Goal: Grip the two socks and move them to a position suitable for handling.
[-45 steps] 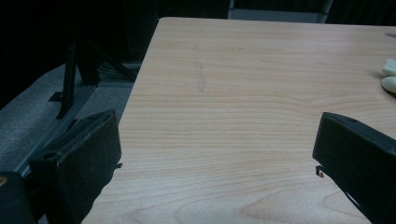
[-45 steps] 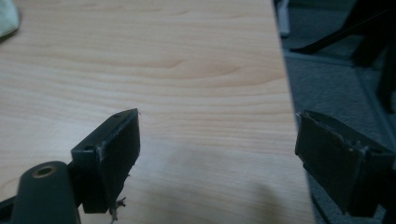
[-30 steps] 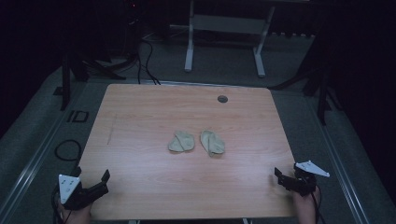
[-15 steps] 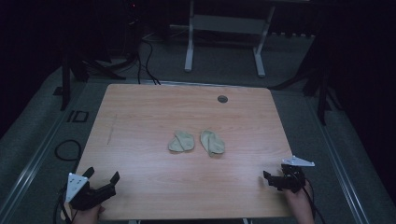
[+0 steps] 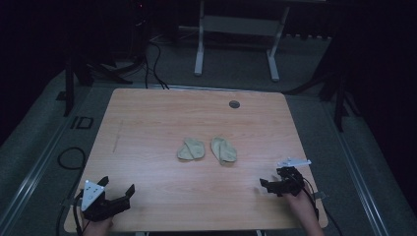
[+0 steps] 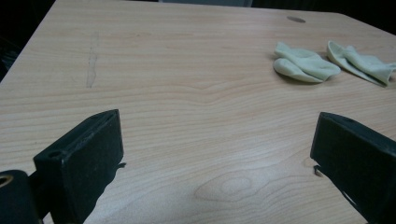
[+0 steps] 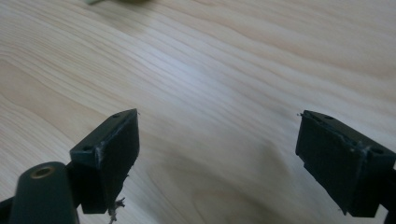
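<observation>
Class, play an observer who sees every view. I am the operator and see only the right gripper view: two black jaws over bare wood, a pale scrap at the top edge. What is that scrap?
Observer: A sock. In the high view two pale socks lie mid-table, the left sock and the right sock, side by side and apart.
Operator: Where is my gripper from them?
Observer: The right gripper is near the table's front right, short of the right sock, touching neither.
Operator: And the other gripper?
Observer: The left gripper is at the front left corner, jaws apart, holding nothing.
Operator: Anything else on the table?
Observer: A small round dark disc near the far edge.
</observation>
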`<state>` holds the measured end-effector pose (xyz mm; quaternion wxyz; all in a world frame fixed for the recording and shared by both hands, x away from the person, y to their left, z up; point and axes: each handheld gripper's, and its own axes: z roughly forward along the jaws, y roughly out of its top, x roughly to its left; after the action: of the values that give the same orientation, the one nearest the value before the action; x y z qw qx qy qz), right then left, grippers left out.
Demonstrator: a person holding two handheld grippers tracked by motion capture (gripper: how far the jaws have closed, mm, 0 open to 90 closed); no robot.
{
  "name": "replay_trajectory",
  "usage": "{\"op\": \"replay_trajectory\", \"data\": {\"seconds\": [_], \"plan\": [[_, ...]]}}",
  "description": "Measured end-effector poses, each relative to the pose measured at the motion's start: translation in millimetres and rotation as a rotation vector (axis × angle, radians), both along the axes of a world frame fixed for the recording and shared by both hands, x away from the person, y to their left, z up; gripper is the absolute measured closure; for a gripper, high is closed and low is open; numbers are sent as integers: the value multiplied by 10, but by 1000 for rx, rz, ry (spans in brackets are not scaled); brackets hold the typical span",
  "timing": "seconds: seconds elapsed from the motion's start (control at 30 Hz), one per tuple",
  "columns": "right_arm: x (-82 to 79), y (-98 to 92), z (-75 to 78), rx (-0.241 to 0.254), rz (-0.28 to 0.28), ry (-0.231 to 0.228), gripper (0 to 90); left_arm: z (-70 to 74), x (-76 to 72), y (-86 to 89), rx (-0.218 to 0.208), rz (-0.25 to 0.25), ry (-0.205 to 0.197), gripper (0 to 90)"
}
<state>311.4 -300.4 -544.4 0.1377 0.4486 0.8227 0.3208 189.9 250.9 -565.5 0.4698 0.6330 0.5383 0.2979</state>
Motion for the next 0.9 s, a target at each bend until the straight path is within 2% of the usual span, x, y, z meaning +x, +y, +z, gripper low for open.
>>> {"op": "replay_trajectory", "data": {"seconds": [0.17, 0.27, 0.33, 0.63, 0.67, 0.9], "plan": [[87, 242, 76, 33, 25, -4, 136, -6, -4, 13, -7, 1, 7, 27], [144, 411, 100, 35, 49, -25, 128, -7, -11, 20, -12, -3, 5, 27], [185, 523, 92, 36, 70, -14, 128, -15, -14, 24, -13, -1, 4, 27], [404, 956, 127, 9, 103, -1, 187, -20, -24, 36, -7, -7, 3, 27], [404, 956, 127, 9, 103, -1, 187, -20, -24, 36, -7, -7, 3, 27], [635, 1314, 233, -28, 145, -12, 266, -31, -22, 6, 14, -33, 12, 27]]}}
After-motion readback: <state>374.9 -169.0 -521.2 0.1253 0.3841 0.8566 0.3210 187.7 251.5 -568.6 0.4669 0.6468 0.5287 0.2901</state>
